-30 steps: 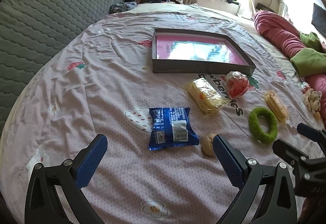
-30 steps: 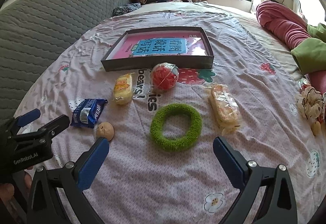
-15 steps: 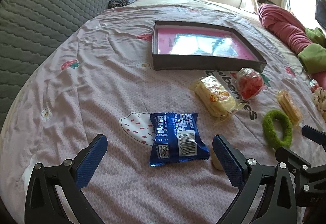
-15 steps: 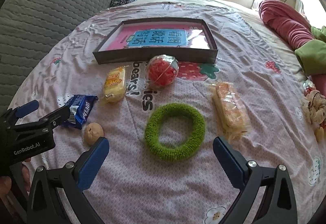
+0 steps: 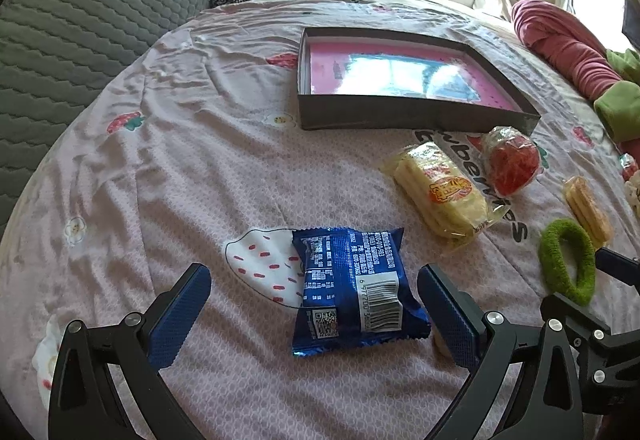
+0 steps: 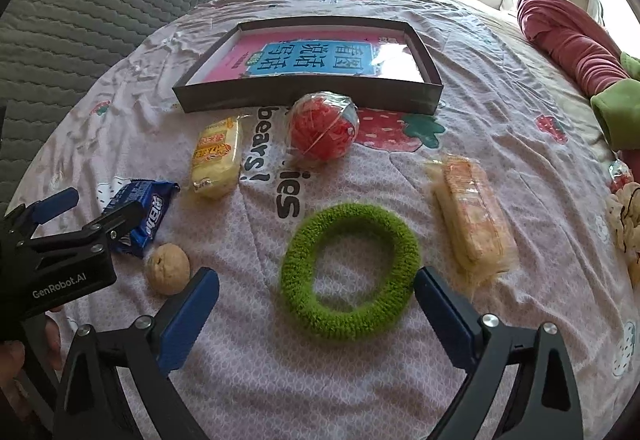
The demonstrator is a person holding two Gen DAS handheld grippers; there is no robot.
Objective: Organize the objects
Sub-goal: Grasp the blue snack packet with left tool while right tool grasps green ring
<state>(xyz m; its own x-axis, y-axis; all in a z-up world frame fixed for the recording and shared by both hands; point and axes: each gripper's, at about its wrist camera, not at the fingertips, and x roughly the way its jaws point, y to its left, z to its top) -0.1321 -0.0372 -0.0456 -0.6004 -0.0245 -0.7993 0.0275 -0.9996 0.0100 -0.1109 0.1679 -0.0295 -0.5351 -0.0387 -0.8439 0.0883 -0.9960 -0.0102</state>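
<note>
Six small things lie loose on the bed [image 5: 168, 143] in front of the shallow dark box [image 6: 308, 95], which holds only a pink book — by the look of it, the sorting has not started and every item is left to move. The blue snack packet [image 5: 352, 292] lies flat between the wide-open fingers of my left hand-held gripper [image 5: 314, 314], nearer the right finger and untouched. A small tan ball [image 6: 167, 268] sits just beside that packet, close to the left finger of my right hand-held gripper [image 6: 316, 316]. The fuzzy green ring [image 6: 350, 270] rests right ahead of the right hand-held gripper, its near edge between the spread fingers — also wide, holding nothing. Farther out, the yellow wafer pack [image 6: 218, 156] and the red ball in clear wrap [image 6: 322, 131] lie just short of the box's front wall, and an orange biscuit pack [image 6: 474, 224] lies right of the ring. I judge the packet and ring the nearest picks.
</note>
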